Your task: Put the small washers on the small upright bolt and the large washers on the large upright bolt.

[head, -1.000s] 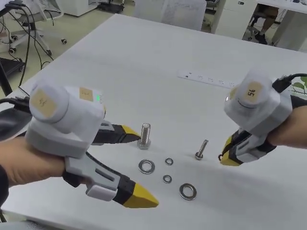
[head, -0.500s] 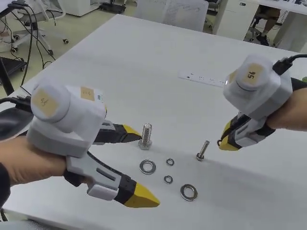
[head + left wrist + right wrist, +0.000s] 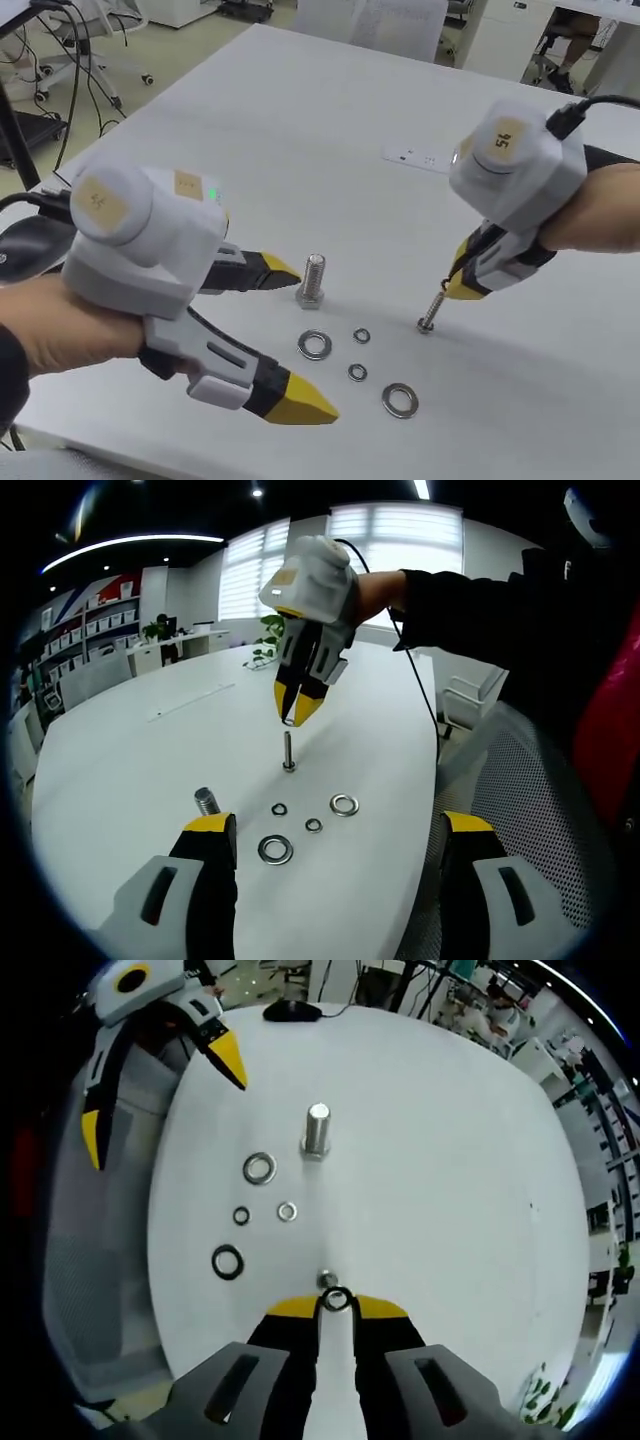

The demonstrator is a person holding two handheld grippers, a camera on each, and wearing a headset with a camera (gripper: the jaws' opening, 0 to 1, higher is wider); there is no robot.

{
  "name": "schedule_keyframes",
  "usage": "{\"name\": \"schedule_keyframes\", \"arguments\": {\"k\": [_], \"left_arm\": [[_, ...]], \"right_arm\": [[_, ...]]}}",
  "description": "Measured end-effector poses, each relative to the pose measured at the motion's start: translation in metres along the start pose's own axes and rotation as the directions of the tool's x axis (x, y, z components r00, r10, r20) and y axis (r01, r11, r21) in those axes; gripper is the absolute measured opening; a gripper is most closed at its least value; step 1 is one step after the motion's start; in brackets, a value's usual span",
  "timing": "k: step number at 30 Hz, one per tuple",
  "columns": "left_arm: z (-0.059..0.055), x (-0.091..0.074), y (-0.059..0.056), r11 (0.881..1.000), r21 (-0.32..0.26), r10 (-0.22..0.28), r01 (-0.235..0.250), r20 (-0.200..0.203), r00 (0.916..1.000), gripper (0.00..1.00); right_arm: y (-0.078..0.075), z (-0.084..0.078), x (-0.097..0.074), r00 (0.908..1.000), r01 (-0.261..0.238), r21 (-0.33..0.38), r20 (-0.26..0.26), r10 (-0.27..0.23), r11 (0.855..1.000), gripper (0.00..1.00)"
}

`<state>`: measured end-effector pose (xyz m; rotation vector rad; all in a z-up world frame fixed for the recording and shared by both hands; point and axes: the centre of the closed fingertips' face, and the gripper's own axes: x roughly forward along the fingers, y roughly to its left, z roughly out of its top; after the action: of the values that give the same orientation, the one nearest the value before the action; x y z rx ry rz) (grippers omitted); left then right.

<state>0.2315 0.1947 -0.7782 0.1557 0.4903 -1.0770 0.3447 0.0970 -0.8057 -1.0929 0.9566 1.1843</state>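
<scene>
White table (image 3: 300,150): right tool (image 3: 460,287) pinches what looks like a small washer (image 3: 337,1299) above small bolt (image 3: 430,313); next, lower it on squarely. Left tool (image 3: 297,339) gapes wide.

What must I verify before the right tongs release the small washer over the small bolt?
1. Right tongs shut on the small washer: ok.
2. Washer centred over the small bolt tip: cannot tell; the right gripper view shows it slightly off.
3. Small bolt upright: ok.
4. Left tongs open, apart from the small bolt: ok.
5. Loose washers lying apart from the small bolt's foot: ok.
</scene>
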Motion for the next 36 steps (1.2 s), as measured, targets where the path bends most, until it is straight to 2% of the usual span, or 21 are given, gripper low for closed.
{"name": "schedule_keyframes", "arguments": {"k": [18,36], "left_arm": [[-0.001,0.001,0.002,1.0,-0.003,0.005,-0.005,-0.006,1.0,0.83],[-0.002,0.0,0.002,1.0,-0.005,0.006,-0.006,-0.011,0.9999,0.83]], "right_arm": [[-0.002,-0.006,0.013,0.9991,-0.033,-0.002,-0.027,0.033,0.999,0.14],[0.002,-0.007,0.024,0.998,-0.057,0.008,-0.029,0.057,0.998,0.14]]}}
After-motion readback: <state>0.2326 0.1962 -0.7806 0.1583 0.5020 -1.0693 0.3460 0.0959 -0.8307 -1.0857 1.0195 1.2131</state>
